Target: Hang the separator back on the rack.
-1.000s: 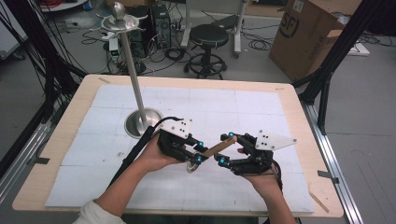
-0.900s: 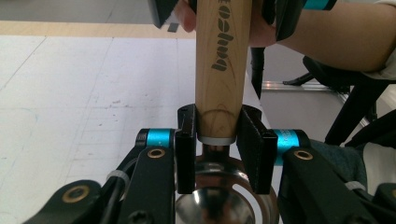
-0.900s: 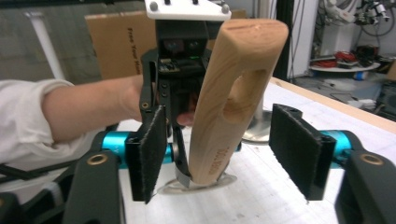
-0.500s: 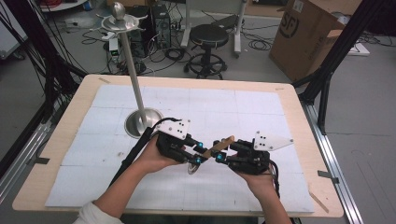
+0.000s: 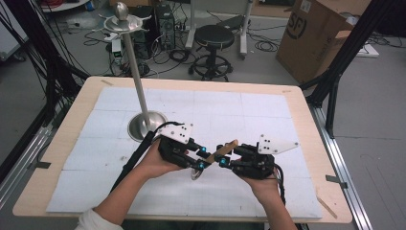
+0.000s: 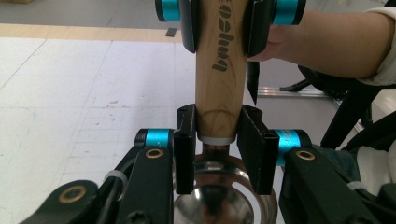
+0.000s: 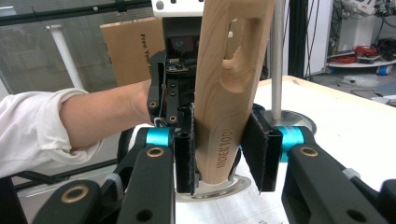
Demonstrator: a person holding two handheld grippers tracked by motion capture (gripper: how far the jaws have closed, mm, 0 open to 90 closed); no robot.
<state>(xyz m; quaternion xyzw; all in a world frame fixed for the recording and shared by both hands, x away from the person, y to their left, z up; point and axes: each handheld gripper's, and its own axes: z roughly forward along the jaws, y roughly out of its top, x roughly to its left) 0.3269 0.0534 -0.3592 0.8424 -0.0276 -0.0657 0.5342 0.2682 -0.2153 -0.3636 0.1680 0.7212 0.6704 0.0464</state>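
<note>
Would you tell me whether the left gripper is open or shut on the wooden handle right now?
Shut: the left gripper has both jaws pressed against the wooden handle, just above the metal bowl.

Light wooden rectangular table [image 5: 306,120] carries a white gridded mat [image 5: 249,110] over most of its top. A tall silver metal stand with round base [image 5: 145,125] rests on the mat's left half, near its far edge.
</note>
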